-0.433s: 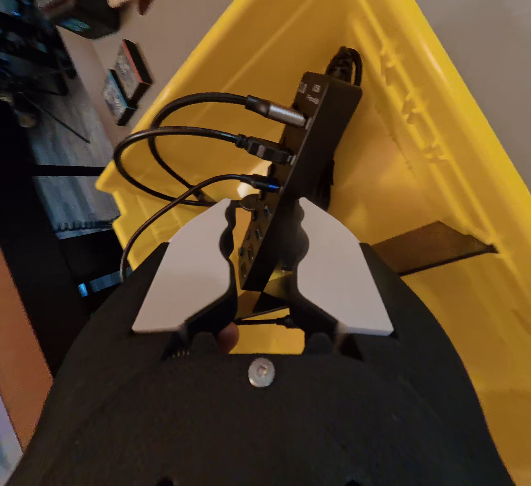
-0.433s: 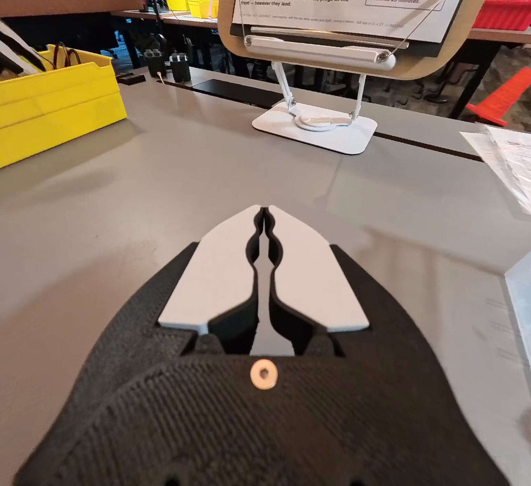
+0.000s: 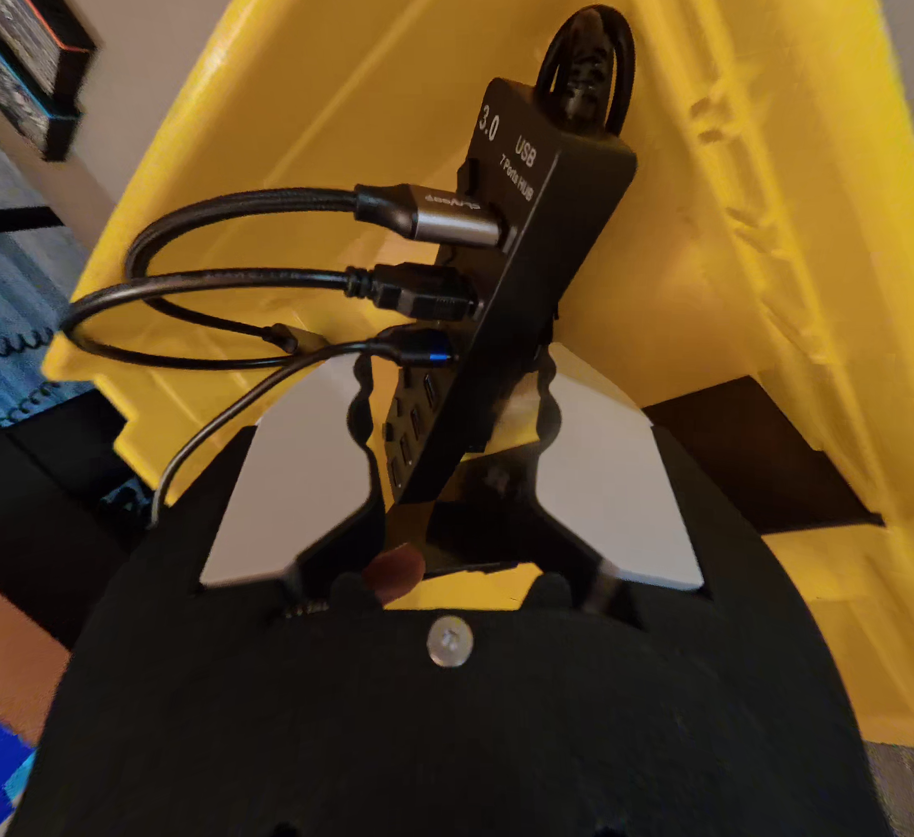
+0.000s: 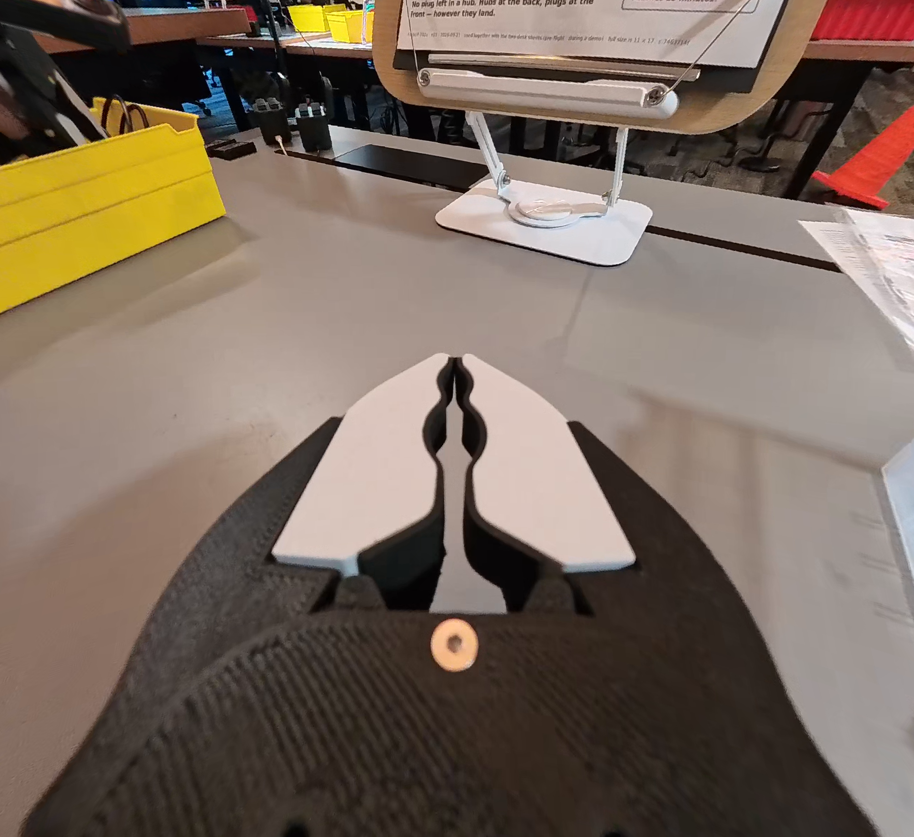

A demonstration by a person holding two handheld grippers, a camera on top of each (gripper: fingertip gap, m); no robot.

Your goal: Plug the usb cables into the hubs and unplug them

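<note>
A black USB hub (image 3: 519, 269) stands nearly upright inside a yellow bin (image 3: 346, 71), between the fingers of my left gripper (image 3: 450, 358). The jaws stand apart, with a gap showing between the left finger (image 3: 297, 467) and the hub's port face. Three cables are plugged into the hub: a silver plug (image 3: 455, 219), a black plug (image 3: 420, 291) and a blue-tipped plug (image 3: 420, 348). The hub's own cable (image 3: 583, 61) is coiled at its top. My right gripper (image 4: 457, 360) is shut and empty above the grey table (image 4: 247, 368).
The yellow bin also shows in the right wrist view (image 4: 99, 210), at the left of the table. A white document stand (image 4: 544, 219) holding a printed sheet is at the back. Papers (image 4: 880, 259) lie at the right edge. A loose cable end (image 3: 297, 336) lies in the bin.
My left gripper's fingers have spread wider around the hub, and the hub looks larger and closer. The right gripper has shifted slightly and stays shut.
</note>
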